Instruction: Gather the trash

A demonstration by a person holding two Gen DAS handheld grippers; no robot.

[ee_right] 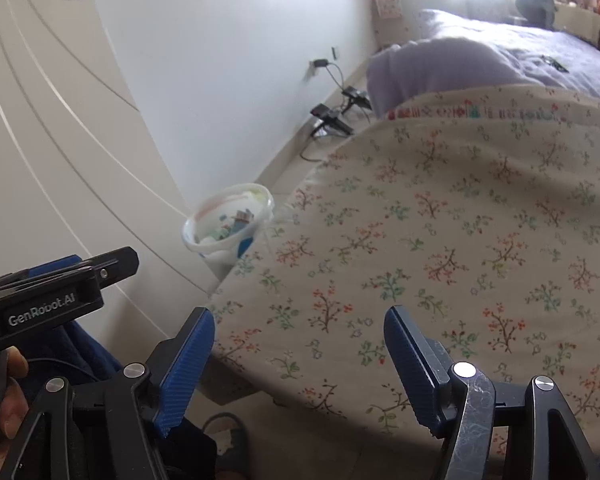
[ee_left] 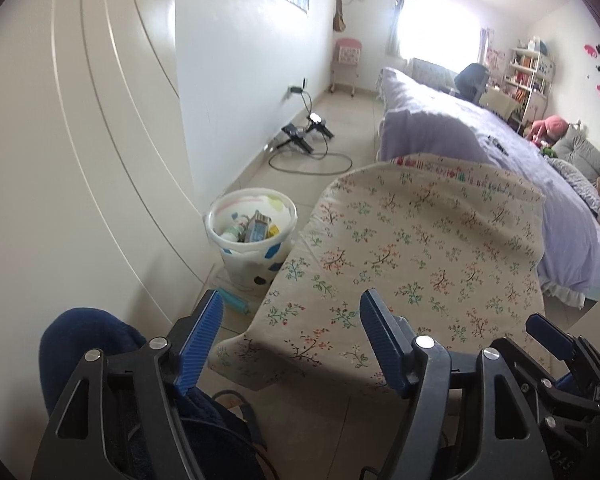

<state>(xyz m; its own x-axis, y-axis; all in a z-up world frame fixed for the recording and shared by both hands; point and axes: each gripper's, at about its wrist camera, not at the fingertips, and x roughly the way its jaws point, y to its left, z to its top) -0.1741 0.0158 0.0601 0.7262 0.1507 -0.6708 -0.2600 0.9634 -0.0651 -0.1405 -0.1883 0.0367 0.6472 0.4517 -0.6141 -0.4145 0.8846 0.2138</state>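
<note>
A white trash bin (ee_left: pixel 252 236) with blue spots stands on the floor by the white wardrobe, left of the table; it holds bottles and cartons. It also shows in the right wrist view (ee_right: pixel 228 226). A teal bottle (ee_left: pixel 233 301) lies on the floor in front of the bin. My left gripper (ee_left: pixel 292 312) is open and empty, held over the near left edge of the floral-cloth table (ee_left: pixel 420 248). My right gripper (ee_right: pixel 300 328) is open and empty over the same table (ee_right: pixel 460 220). The right gripper also shows in the left wrist view (ee_left: pixel 548 332), and the left gripper shows at the left of the right wrist view (ee_right: pixel 60 280).
A bed with a purple cover (ee_left: pixel 480 128) lies beyond the table. Black devices and cables (ee_left: pixel 308 136) lie on the floor by the wall. A pink chair (ee_left: pixel 346 64) stands at the far wall. The white wardrobe (ee_left: pixel 80 140) is on the left. My blue-clad leg (ee_left: pixel 88 344) is below.
</note>
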